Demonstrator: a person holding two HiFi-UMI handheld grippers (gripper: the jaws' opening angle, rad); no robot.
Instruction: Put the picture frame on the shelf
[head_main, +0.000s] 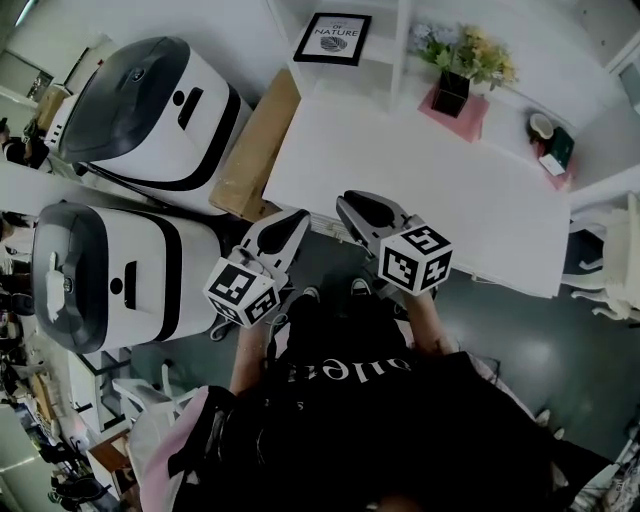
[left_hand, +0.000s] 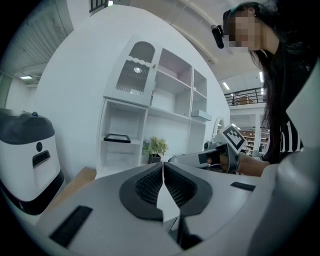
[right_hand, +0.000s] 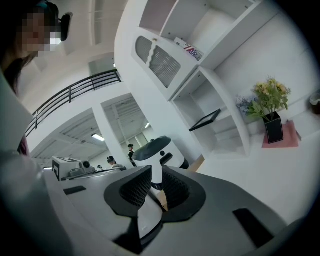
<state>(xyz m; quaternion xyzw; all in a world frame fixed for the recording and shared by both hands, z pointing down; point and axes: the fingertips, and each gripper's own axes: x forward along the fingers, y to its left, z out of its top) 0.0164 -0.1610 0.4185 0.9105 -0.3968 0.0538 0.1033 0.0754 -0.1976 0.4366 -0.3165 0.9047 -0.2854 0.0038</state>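
Picture frame (head_main: 333, 38) in shelf bay (head_main: 385, 50); left gripper (head_main: 300, 216) fingers clenched, right gripper (head_main: 345, 200) fingers closing, both empty.

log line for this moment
picture frame: on shelf | left gripper: shut, empty | right gripper: closing, empty

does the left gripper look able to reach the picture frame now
Probably yes: the picture frame lies on the open shelf, and only bare table separates it from the left gripper, whose jaws are shut.
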